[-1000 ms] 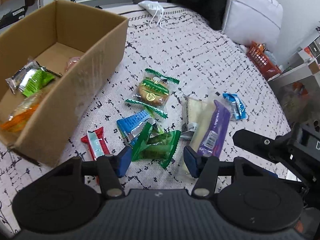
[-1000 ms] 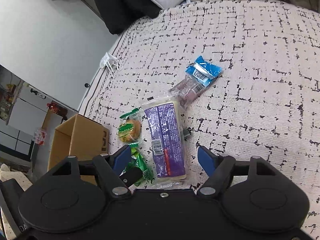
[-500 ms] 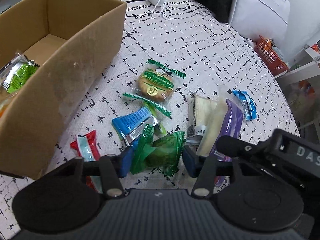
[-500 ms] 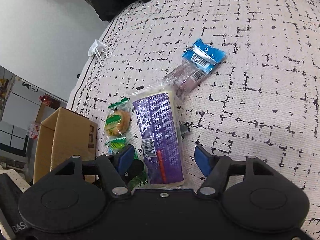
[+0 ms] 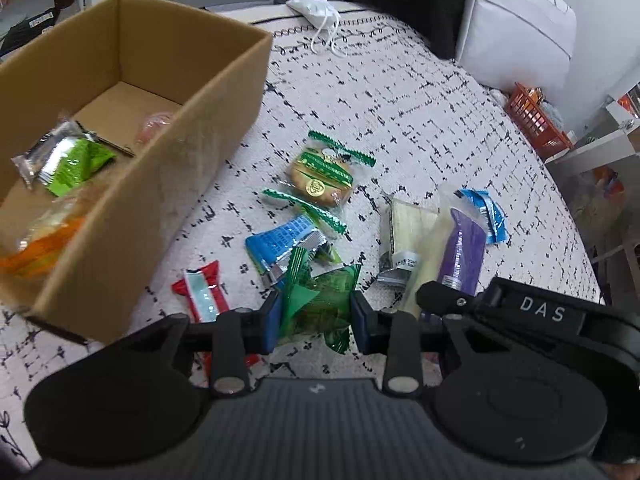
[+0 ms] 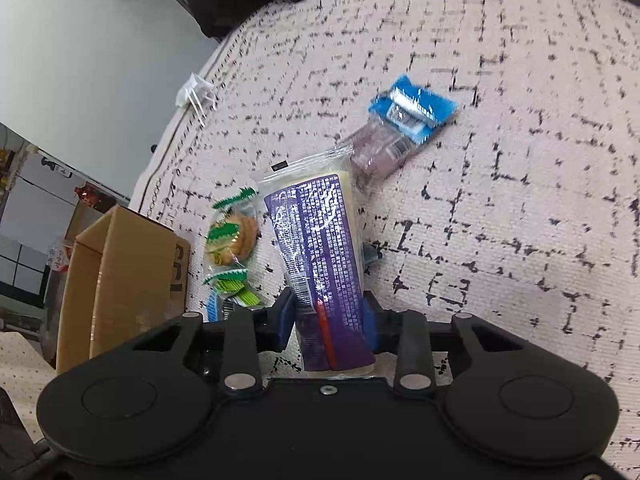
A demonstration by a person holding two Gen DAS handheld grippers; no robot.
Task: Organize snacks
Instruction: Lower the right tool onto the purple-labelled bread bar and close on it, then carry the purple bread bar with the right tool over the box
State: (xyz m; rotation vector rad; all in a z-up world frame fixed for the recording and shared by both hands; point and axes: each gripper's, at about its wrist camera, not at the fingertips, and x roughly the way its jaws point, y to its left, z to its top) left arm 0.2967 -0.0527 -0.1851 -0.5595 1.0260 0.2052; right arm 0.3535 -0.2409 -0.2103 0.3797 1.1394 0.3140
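Note:
My left gripper (image 5: 314,320) is shut on a dark green snack packet (image 5: 320,304) on the patterned cloth. My right gripper (image 6: 328,320) is shut on a long purple-and-white snack pack (image 6: 320,256); this pack also shows in the left wrist view (image 5: 460,252), with the right gripper's body (image 5: 520,312) over its near end. A cardboard box (image 5: 192,160) at the left holds several snacks, among them a green-and-silver packet (image 5: 68,160). Loose on the cloth lie a cookie in a green-edged wrapper (image 5: 320,178), a blue packet (image 5: 280,244) and a red-and-white packet (image 5: 202,292).
A small blue packet (image 6: 412,108) over a brownish clear pack (image 6: 380,152) lies beyond the purple pack. A pale pack (image 5: 404,232) lies beside it. A white pouch (image 5: 316,8), a white cushion (image 5: 516,28) and an orange basket (image 5: 536,120) are at the far edge.
Both grippers have closed: the left on the dark green packet, the right on the purple pack. Both moved forward and down onto their packs.

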